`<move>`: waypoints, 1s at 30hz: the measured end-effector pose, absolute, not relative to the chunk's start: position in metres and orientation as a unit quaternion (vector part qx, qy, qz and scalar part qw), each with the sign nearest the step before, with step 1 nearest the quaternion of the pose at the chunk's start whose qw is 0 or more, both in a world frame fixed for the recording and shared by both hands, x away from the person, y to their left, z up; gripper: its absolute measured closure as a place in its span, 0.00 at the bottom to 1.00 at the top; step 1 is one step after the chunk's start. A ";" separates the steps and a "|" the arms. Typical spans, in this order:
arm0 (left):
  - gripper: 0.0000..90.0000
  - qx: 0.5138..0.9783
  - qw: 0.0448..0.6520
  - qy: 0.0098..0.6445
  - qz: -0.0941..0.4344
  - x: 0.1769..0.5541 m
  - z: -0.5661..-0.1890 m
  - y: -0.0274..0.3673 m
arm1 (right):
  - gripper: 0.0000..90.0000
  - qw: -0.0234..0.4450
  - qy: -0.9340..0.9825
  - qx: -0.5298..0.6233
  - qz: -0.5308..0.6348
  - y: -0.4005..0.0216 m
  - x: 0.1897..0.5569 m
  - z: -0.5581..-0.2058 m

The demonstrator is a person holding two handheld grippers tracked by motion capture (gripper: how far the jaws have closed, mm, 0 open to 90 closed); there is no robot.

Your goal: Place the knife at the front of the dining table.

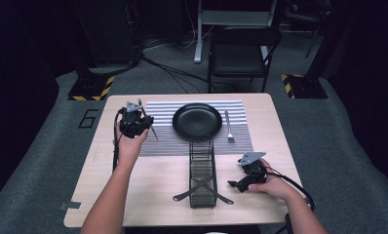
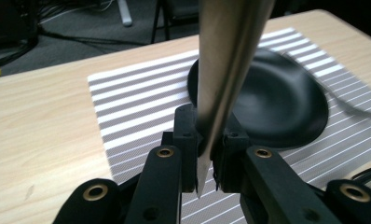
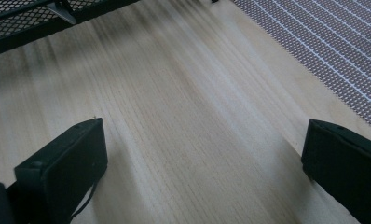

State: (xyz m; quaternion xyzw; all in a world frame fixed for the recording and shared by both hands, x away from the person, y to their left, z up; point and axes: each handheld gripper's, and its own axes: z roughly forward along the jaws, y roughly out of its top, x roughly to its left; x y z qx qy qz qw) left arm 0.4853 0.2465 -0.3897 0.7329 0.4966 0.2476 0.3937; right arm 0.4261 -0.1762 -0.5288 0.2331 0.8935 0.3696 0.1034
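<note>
My left gripper (image 1: 133, 122) is raised over the left part of the striped placemat (image 1: 163, 141) and is shut on a silver knife (image 1: 152, 130). In the left gripper view the knife (image 2: 230, 56) stands clamped between the jaws of my left gripper (image 2: 204, 140), and its pointed end pokes out below them. A black plate (image 1: 197, 121) lies in the middle of the placemat, with a fork (image 1: 228, 127) to its right. My right gripper (image 1: 244, 179) rests low at the table's right front; seen from its own camera, the right gripper (image 3: 204, 163) is open over bare wood.
A black wire-mesh tray (image 1: 203, 175) runs lengthways at the table's front centre, with two dark utensils crossed over it. The black plate (image 2: 267, 98) lies just beyond the left jaws. A folding chair (image 1: 241, 53) stands behind the table.
</note>
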 end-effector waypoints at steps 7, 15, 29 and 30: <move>0.90 0.728 0.384 0.508 0.255 0.485 -0.399 0.254 | 0.00 0.103 0.894 0.233 0.370 -0.176 0.426 -0.529; 0.90 0.730 0.362 0.524 0.249 0.485 -0.410 0.264 | 0.00 0.103 0.893 0.233 0.370 -0.176 0.426 -0.529; 0.91 0.721 0.362 0.535 0.249 0.495 -0.415 0.263 | 0.00 0.104 0.893 0.234 0.370 -0.176 0.426 -0.529; 0.91 0.719 0.365 0.537 0.249 0.496 -0.416 0.262 | 0.00 0.103 0.894 0.233 0.369 -0.176 0.426 -0.529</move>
